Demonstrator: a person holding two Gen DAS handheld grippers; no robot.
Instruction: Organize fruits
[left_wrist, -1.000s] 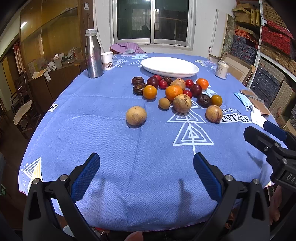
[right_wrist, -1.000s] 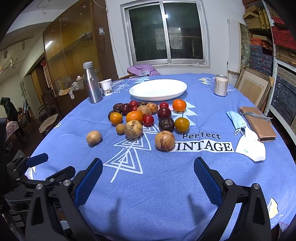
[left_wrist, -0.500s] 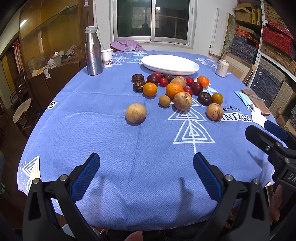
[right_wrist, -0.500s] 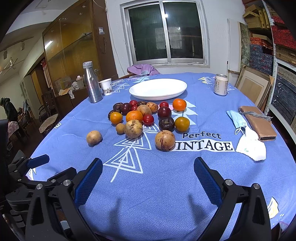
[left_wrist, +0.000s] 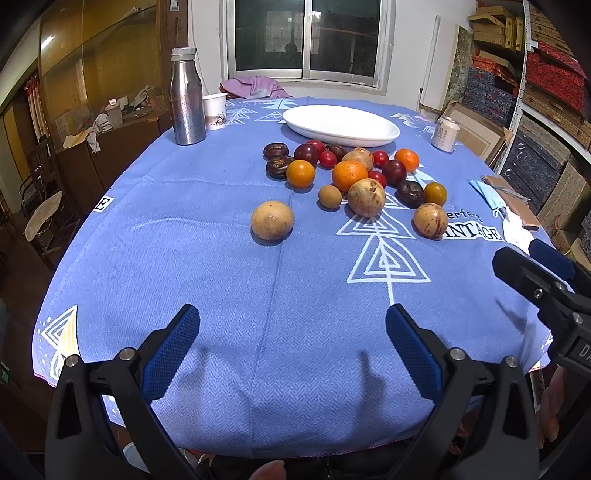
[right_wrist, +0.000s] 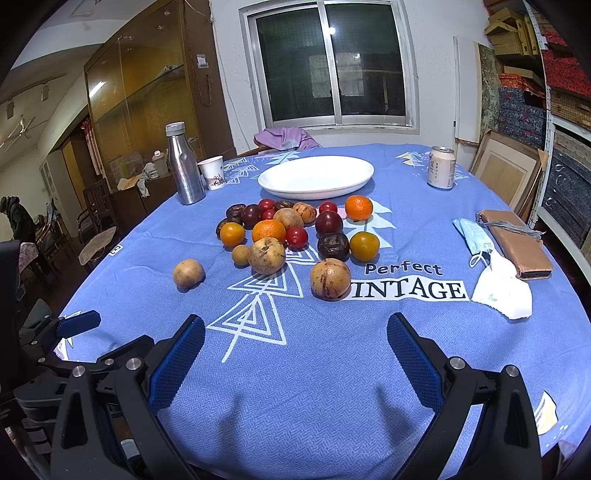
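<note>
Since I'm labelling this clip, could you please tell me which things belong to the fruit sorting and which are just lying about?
Job:
- fruit pile
- stray tan fruit
- white plate

Lying about:
- steel bottle
- paper cup
- drink can
- face mask
- brown wallet

tablecloth (right_wrist: 332, 369): blue, white triangles | plate (right_wrist: 316, 177): white | bottle (right_wrist: 183, 166): silver

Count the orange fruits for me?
4 oranges: one nearest the plate, one in the pile's middle, one on its left, one on its right; some may be hidden.
</note>
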